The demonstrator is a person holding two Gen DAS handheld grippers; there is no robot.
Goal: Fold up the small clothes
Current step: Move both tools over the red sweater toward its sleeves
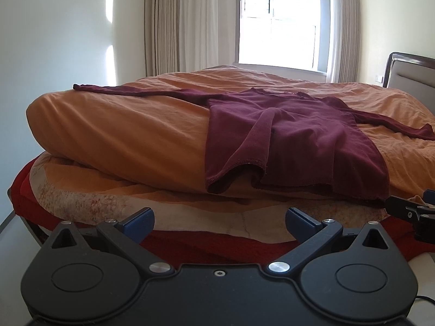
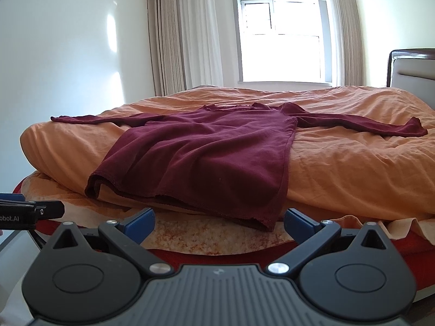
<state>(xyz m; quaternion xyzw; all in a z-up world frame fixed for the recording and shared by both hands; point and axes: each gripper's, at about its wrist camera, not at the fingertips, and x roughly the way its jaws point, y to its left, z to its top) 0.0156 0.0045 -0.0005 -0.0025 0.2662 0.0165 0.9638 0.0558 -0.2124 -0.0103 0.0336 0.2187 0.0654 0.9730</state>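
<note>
A dark red long-sleeved shirt (image 1: pixel 293 135) (image 2: pixel 201 157) lies spread on the orange duvet (image 1: pixel 122 130) (image 2: pixel 353 157), both sleeves stretched out sideways and its hem hanging over the near edge. In the left wrist view a fold of fabric runs down the shirt's front. My left gripper (image 1: pixel 219 224) is open, below and in front of the hem, holding nothing. My right gripper (image 2: pixel 218 224) is open too, just short of the hem's right corner. Each gripper shows at the edge of the other's view: the right gripper (image 1: pixel 413 209) and the left gripper (image 2: pixel 30 212).
The bed has a patterned cream blanket (image 1: pixel 95 198) and a red cover (image 1: pixel 190 247) under the duvet. A padded headboard (image 2: pixel 413 68) stands at the right. Curtains (image 2: pixel 185 38) and a bright window (image 2: pixel 282 38) fill the far wall. A white wall (image 1: pixel 54 40) is at the left.
</note>
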